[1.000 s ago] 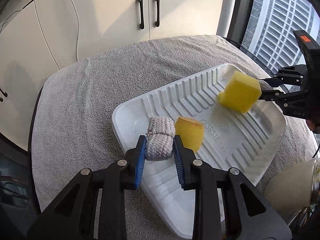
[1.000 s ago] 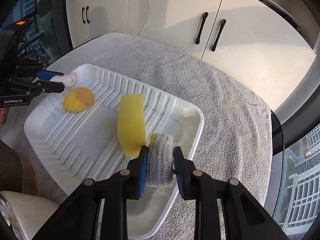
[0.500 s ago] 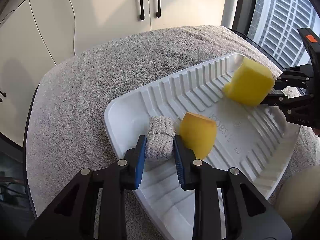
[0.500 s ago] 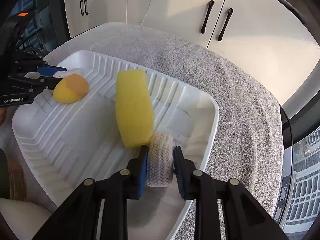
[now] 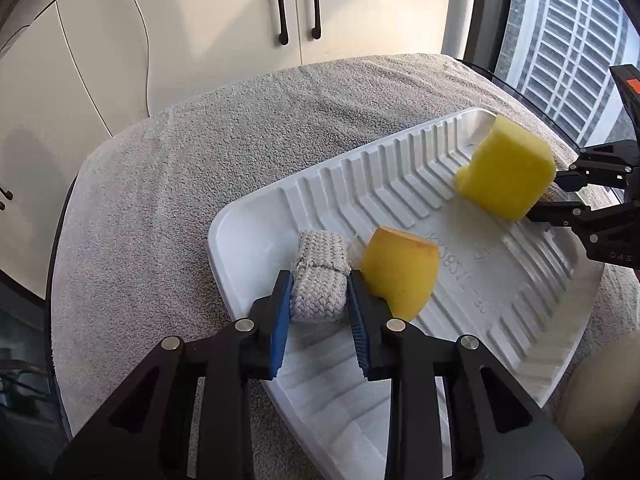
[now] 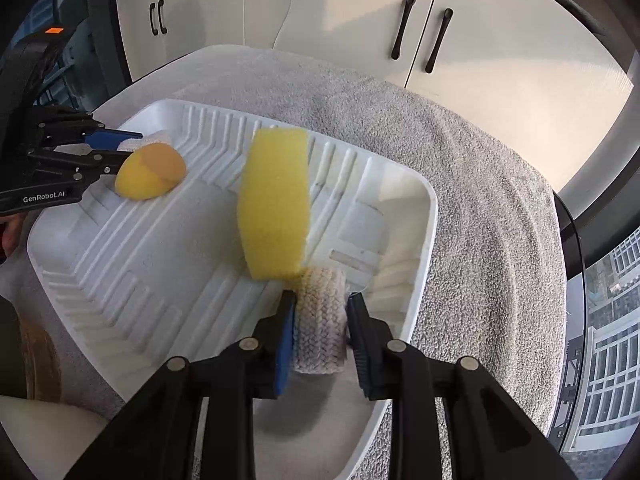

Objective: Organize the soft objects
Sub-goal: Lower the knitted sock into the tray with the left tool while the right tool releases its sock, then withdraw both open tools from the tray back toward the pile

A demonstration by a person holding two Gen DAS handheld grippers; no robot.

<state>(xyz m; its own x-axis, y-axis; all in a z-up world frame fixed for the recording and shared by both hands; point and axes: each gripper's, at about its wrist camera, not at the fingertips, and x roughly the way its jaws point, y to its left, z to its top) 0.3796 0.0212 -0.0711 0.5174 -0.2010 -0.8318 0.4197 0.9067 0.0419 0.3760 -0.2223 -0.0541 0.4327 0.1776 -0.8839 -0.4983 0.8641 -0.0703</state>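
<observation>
Your left gripper (image 5: 320,300) clenches one woven roll (image 5: 320,276) and your right gripper (image 6: 320,320) another (image 6: 322,324), both over the white tray (image 6: 400,200). The yellow sponge (image 6: 276,204) seems to lean on the right roll; releasing may topple it.

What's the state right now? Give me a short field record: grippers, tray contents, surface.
left gripper: shut on a grey knitted roll, over the tray's near corner
right gripper: shut on a cream knitted roll, at the tray's rim
tray: white, ribbed
yellow sponge block: upright, beside the right gripper
yellow rounded sponge: beside the left gripper
surface: grey towel
</observation>
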